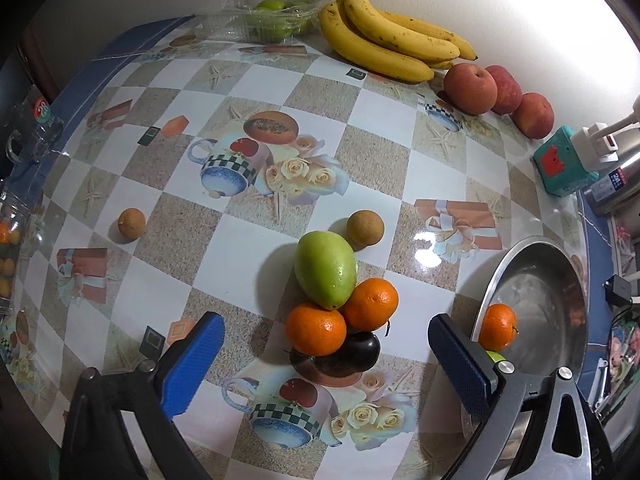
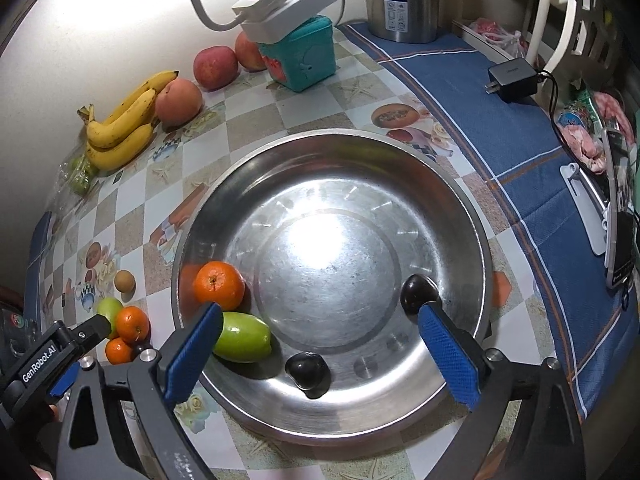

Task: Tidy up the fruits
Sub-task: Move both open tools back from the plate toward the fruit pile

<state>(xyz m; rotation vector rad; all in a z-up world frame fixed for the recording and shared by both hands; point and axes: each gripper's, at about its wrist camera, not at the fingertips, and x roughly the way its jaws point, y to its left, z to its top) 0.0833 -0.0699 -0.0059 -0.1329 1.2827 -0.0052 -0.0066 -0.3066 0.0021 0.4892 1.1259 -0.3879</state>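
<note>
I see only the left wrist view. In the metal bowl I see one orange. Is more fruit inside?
Observer: Yes. Beside the orange lies a green mango, near the bowl wall.
Operator: Anything dark in there?
Observer: Two dark plums: one at the near side, one by the right gripper's right finger.
Operator: Is the right gripper holding something?
Observer: No. It is open above the bowl, with nothing between its fingers.
</note>
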